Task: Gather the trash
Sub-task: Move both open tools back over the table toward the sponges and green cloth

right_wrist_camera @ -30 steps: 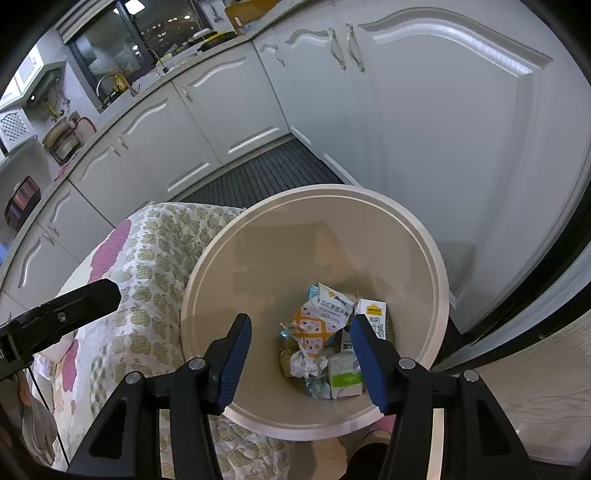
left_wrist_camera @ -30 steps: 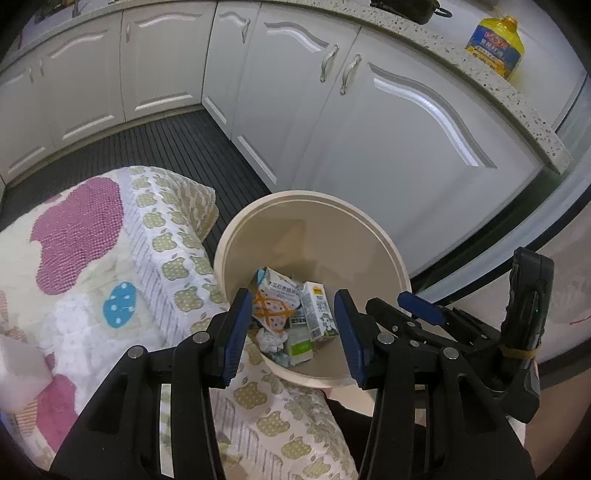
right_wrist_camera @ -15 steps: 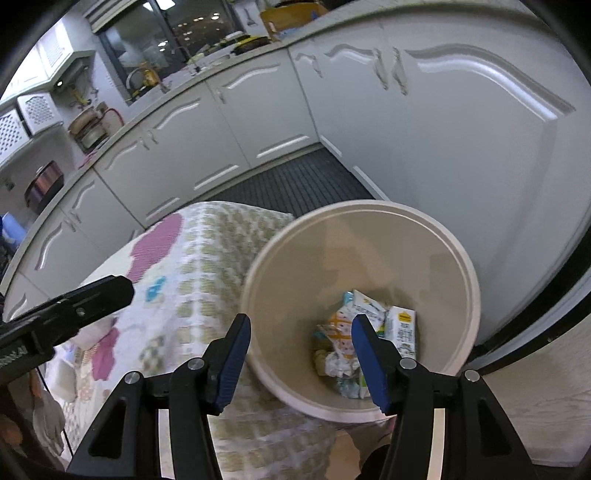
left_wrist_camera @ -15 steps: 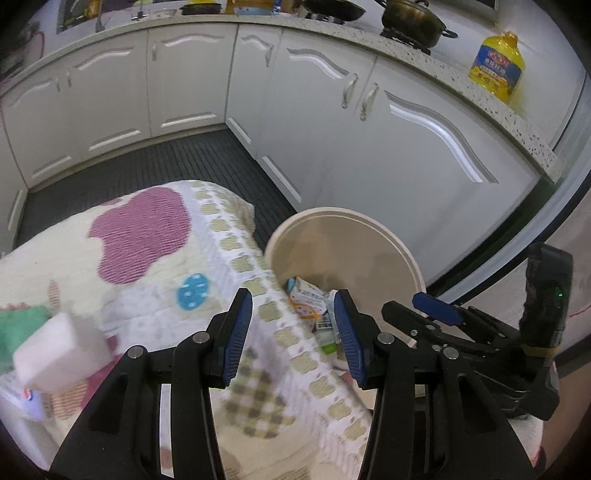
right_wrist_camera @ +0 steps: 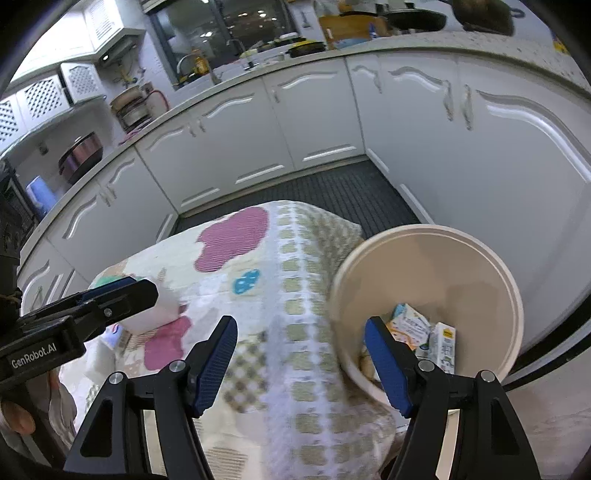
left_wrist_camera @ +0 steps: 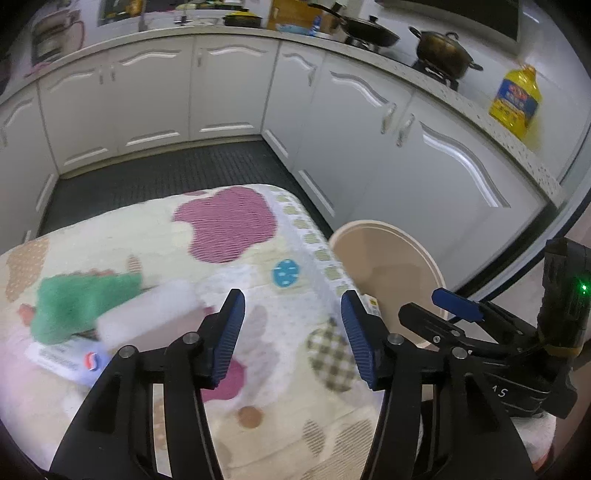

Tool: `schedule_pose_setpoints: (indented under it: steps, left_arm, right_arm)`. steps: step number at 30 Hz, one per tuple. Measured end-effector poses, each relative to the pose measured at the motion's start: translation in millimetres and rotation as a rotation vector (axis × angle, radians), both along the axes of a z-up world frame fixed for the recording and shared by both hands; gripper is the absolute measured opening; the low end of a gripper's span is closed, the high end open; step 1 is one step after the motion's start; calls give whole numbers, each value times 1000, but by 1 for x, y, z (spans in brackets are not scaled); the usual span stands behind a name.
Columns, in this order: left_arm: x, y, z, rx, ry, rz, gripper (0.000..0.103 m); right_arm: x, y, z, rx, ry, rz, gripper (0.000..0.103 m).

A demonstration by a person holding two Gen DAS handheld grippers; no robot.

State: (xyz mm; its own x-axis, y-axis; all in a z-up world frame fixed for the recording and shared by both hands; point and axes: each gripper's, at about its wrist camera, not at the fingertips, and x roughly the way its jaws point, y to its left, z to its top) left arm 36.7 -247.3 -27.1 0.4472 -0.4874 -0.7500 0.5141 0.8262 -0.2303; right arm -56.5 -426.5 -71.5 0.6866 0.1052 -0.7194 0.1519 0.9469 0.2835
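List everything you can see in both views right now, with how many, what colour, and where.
bin: 1, beige, on the floor beside the table
cartons: several, white and orange, at the bottom of the bin
cloth: 1, cream with purple and blue patches, covering the table
sponge: 1, white, blurred, on the cloth at the left
green item: 1, blurred, behind the sponge
packet: 1, white, under the sponge
oil bottle: 1, yellow, on the counter
pot: 1, dark, on the stove
pan: 1, black, left of the pot
cabinets: white, along the walls
left tool: black with blue pads, open, empty, jaws just opening
right tool: same, open, empty, jaws just opening
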Motion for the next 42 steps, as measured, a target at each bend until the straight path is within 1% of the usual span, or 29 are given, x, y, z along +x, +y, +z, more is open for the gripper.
schedule_pose_setpoints:
  steps: [12, 16, 20, 25, 33, 38, 42]
  left_arm:
    - [1, 68, 12, -7, -20, 86, 55]
    - [2, 88, 12, -4, -14, 106, 56]
    - [4, 111, 11, -19, -1, 131, 56]
    - [12, 148, 9, -52, 22, 184, 56]
    - [20, 194, 4, -69, 60, 234, 56]
    - [17, 210, -6, -75, 113, 218, 56]
    - [7, 213, -14, -84, 159, 199, 56]
  right_arm:
    - [11, 54, 14, -21, -18, 104, 69]
    - [15, 71, 15, -25, -17, 136, 70]
    - [19, 86, 15, -27, -15, 165, 71]
    - [23, 100, 15, -34, -14, 200, 73]
    - [32, 119, 12, -24, -5, 244, 74]
    - [36, 130, 9, -19, 1, 274, 75]
    - [41, 137, 7, -17, 2, 290, 75]
